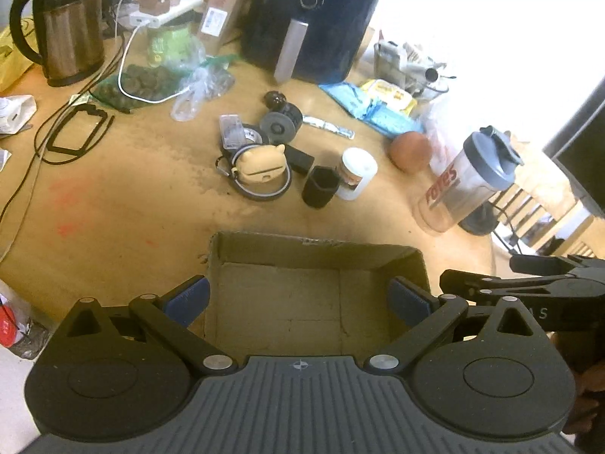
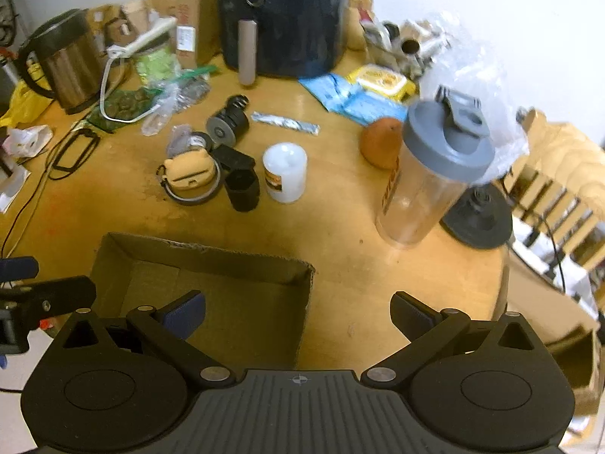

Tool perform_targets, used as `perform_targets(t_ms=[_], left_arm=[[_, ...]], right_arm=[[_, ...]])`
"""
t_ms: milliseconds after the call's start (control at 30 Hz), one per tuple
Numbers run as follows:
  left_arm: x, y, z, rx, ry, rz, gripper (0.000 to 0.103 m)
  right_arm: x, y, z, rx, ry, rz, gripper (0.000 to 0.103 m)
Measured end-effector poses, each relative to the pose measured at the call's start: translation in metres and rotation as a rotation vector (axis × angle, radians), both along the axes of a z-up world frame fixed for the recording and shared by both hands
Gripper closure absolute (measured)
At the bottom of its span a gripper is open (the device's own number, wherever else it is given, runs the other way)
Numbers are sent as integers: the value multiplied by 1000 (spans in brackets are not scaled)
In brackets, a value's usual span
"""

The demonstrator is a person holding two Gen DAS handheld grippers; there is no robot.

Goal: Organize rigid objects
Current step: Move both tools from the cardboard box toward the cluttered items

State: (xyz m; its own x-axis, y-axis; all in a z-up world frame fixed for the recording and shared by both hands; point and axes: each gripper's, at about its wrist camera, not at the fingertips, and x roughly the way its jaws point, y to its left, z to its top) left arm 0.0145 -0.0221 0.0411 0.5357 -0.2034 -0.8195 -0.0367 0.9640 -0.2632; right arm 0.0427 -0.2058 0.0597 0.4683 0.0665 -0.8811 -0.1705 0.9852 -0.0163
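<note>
An open, empty cardboard box [image 1: 314, 253] [image 2: 204, 255] lies on the wooden table near its front edge. Beyond it sits a cluster of small items: a yellow bear-shaped case [image 1: 262, 164] [image 2: 187, 168] inside a grey ring, a black hexagonal cup [image 1: 320, 186] [image 2: 242, 188], a white jar [image 1: 357, 173] [image 2: 285, 177], a grey spool [image 1: 281, 123] [image 2: 227, 126] and a tape roll [image 1: 249, 134]. My left gripper [image 1: 300, 299] hangs open over the box, holding nothing. My right gripper [image 2: 298, 312] is open too, over the box's right wall and bare table.
A clear shaker bottle with a grey lid [image 1: 469, 181] [image 2: 431, 178] and an orange fruit [image 1: 410, 150] [image 2: 380, 142] stand to the right. A black air fryer [image 1: 310, 19], a kettle [image 1: 64, 26], cables, bags and packets crowd the back. The right gripper's side shows in the left wrist view [image 1: 529, 283].
</note>
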Motion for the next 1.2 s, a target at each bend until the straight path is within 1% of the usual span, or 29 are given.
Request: perform_targets(t_ms=[67, 133, 333, 400, 567, 667, 800, 933, 1067, 1133, 1200], left_arm=[[-5, -1, 1, -6, 4, 3, 0], [-10, -6, -1, 9, 17, 6, 0], [-34, -23, -7, 79, 54, 8, 0], [-43, -27, -8, 77, 57, 14, 0], [-63, -30, -9, 75, 63, 69, 0], [-69, -31, -12, 101, 75, 106, 0], [-73, -33, -18, 140, 87, 134, 0], [-70, -30, -23, 171, 92, 123, 0], [-63, -24, -26, 160, 82, 94, 0], [-57, -21, -26, 162, 78, 72, 0], [-52, -17, -26, 163, 63, 46, 0]], right_arm=[[-6, -2, 2, 6, -20, 29, 0], [-10, -5, 1, 19, -23, 44, 0], [-27, -21, -9, 48, -1, 62, 0], [-33, -26, -13, 48, 10, 71, 0], [-43, -37, -17, 87, 25, 105, 0], [-44, -39, -19, 110, 41, 141, 0], [-42, -41, -21, 145, 59, 143, 0], [-40, -33, -26, 98, 42, 158, 0], [-41, -27, -28, 67, -25, 153, 0], [-36, -24, -30, 56, -11, 145, 0], [-31, -25, -31, 69, -8, 121, 0]])
